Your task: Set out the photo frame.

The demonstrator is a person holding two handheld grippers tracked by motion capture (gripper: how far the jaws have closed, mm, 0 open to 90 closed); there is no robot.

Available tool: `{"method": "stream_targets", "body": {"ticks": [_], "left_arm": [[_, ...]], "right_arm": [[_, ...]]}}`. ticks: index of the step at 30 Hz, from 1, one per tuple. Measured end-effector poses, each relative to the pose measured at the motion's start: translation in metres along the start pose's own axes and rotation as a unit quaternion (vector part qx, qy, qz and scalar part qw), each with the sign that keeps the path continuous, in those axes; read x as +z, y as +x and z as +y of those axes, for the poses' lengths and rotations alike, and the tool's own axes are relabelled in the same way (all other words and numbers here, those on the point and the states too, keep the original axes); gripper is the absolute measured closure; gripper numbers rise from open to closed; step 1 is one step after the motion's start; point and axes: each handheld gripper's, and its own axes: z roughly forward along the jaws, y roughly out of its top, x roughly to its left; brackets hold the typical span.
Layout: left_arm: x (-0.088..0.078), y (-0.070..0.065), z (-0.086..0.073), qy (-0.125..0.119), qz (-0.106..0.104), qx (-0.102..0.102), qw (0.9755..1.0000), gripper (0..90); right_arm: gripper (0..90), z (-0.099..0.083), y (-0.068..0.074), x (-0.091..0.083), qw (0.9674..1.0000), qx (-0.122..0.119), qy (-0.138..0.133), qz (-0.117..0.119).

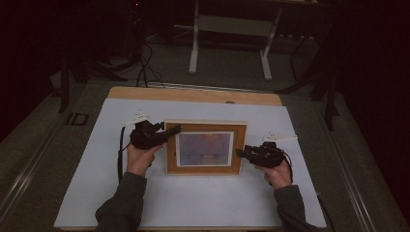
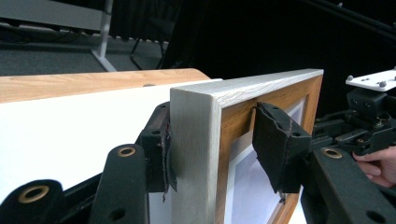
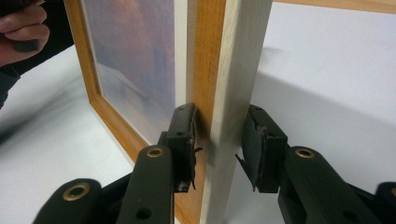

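High view: picture frame [image 1: 206, 148] held upright on the white table sheet [image 1: 193, 203], left gripper [image 1: 170, 131] pinching its left side, right gripper [image 1: 240, 152] its right side. Step in hand: two-handed carry; the next move likely calls for level, matched motion.

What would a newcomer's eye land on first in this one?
The wooden picture frame at the middle of the white table cover, standing upright on it. The left gripper clamps the frame's left side rail, front and back, while the right gripper straddles the right rail, its front pad against the wood and its rear pad seemingly just off it. Behind the table the room is dark.
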Motion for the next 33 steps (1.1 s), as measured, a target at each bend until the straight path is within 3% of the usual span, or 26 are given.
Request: {"method": "stream_targets", "body": {"ticks": [7,15,24,31,33], "left_arm": [[-0.002,-0.002,-0.001,0.002,0.003,-0.006,1.0,52.2],[-0.007,-0.003,0.002,0.01,0.005,-0.029,0.9995,50.6],[-0.019,-0.001,0.006,0.006,0.019,-0.036,0.9991,43.1],[-0.032,-0.001,0.013,-0.001,0.026,-0.032,0.9991,39.9],[-0.043,-0.004,0.02,-0.013,0.026,-0.031,0.9991,39.1]], "right_arm": [[66.0,-0.001,-0.001,0.0,1.0,-0.001,-0.003,0.002],[64.3,0.0,-0.002,0.0,0.9999,0.009,-0.005,0.01],[46.2,0.002,0.0,-0.001,0.9998,0.007,-0.006,0.017],[40.1,0.006,-0.003,-0.013,0.9995,0.006,-0.024,0.017],[39.4,0.007,-0.005,-0.018,0.9994,0.008,-0.029,0.016]]}}
